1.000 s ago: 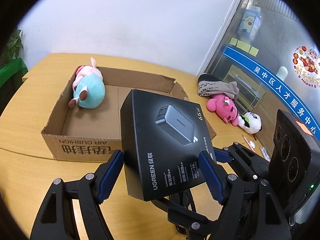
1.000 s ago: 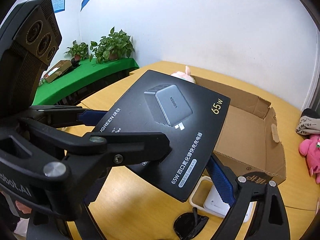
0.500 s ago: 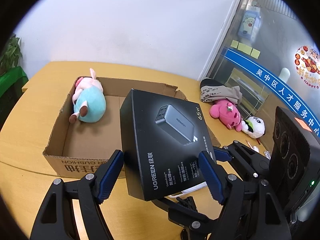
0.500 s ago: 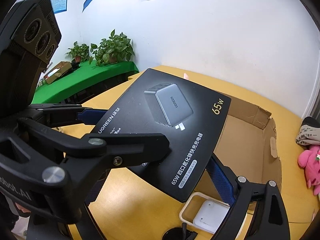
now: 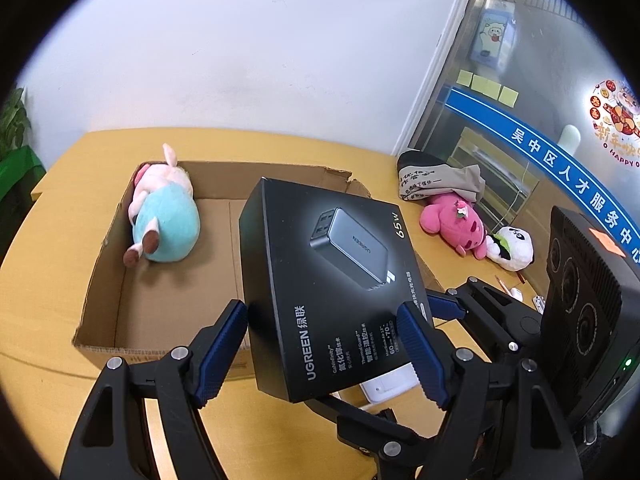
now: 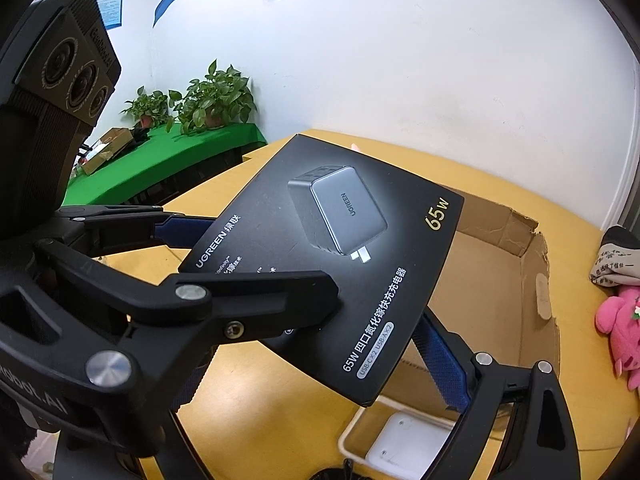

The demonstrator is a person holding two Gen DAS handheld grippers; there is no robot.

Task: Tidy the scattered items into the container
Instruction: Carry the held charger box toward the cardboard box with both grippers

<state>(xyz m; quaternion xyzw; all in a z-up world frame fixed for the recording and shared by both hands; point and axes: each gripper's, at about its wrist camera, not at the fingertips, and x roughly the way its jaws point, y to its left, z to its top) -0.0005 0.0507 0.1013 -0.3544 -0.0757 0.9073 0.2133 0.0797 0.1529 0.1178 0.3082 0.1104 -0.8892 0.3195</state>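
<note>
A black UGREEN charger box point(image 5: 328, 280) is held in the air between both grippers, tilted over the near wall of the open cardboard box point(image 5: 100, 280). My left gripper point(image 5: 324, 344) is shut on the black box's sides with its blue pads. My right gripper point(image 6: 320, 320) clamps the same box point(image 6: 340, 240) from the other side; its arm shows in the left wrist view point(image 5: 480, 312). A teal and pink plush point(image 5: 164, 216) lies inside the cardboard box point(image 6: 500, 300) at its far left corner.
On the yellow table point(image 5: 48, 240), right of the cardboard box, lie a pink plush point(image 5: 452, 220), a panda plush point(image 5: 512, 244) and a folded cloth point(image 5: 436, 176). A white device in a tray point(image 6: 400, 440) sits under the grippers. Plants point(image 6: 212, 96) stand on a green table.
Both grippers have lifted the black charger box higher and carried it forward over the cardboard box's near edge. The white tray below has come into view.
</note>
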